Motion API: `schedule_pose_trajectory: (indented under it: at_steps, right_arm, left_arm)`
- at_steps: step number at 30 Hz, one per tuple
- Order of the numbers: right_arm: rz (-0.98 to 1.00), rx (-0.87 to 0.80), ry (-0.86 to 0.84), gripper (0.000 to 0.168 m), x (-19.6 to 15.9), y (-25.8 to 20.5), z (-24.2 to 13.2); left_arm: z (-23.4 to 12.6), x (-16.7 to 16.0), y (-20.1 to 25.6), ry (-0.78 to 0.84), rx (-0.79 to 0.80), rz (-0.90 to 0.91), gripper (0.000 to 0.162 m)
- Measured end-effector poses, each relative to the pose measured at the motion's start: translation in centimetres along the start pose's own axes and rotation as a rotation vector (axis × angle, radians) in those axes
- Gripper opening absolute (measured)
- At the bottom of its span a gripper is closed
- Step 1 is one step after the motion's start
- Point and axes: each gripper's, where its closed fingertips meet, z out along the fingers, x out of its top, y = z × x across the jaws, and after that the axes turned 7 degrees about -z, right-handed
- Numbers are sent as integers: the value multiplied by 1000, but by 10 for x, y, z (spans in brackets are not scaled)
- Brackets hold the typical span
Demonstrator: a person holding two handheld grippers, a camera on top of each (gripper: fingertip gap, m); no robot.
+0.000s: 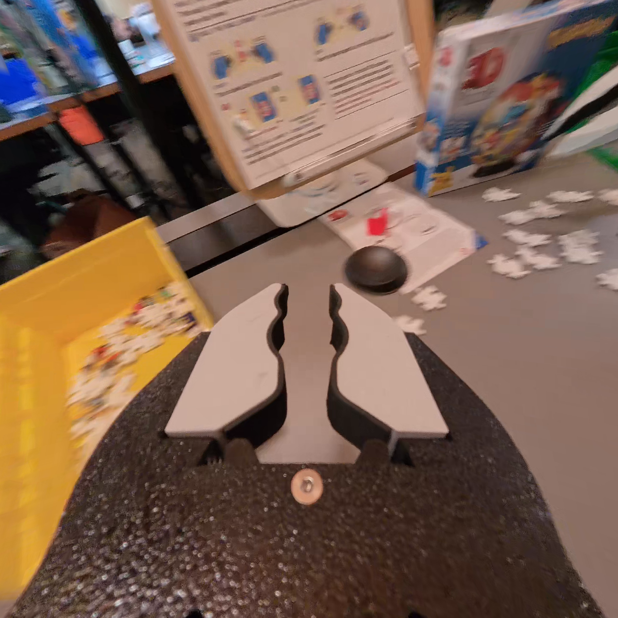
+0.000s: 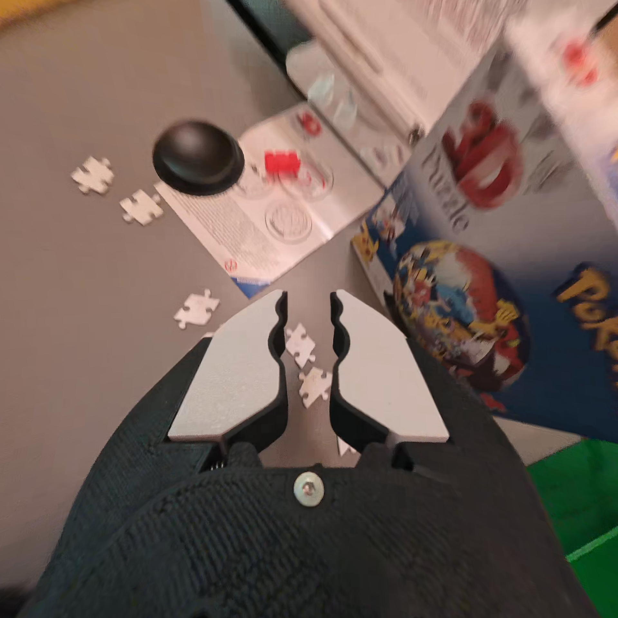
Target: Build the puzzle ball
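Observation:
My left gripper (image 1: pixel 308 291) is open and empty above the grey table, with the black dome-shaped stand (image 1: pixel 376 269) just ahead to its right. Several white face-down puzzle pieces (image 1: pixel 548 240) lie scattered at the right. My right gripper (image 2: pixel 308 297) is open and empty, hovering over two white pieces (image 2: pixel 301 344) that show between its fingers (image 2: pixel 240 361). The black stand (image 2: pixel 197 157) sits farther ahead to the left on the edge of the instruction leaflet (image 2: pixel 267 214). More loose pieces (image 2: pixel 140 205) lie near it.
A yellow bin (image 1: pixel 87 267) holding many puzzle pieces stands at the left. The puzzle box (image 1: pixel 515 110) (image 2: pixel 485 267) stands at the right. A board with an instruction sheet (image 1: pixel 301 83) leans behind the table. Something green (image 2: pixel 582 501) lies at the lower right. The grippers' ends are close to 35 cm from one another.

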Motion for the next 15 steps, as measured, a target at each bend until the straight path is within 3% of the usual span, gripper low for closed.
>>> schedule_pose_trajectory:
  at_steps: [6,9,15]
  right_arm:
    - [-45,-50,263,42,56,-10,-29]
    - [-6,-30,352,55,75,-21,-32]
    - [70,16,460,59,96,-37,-29]
  left_arm:
    - [-38,-38,-133,-369,281,47,33]
    - [-38,-60,-164,-520,243,35,41]
    - [-13,-96,-169,-773,72,34,49]
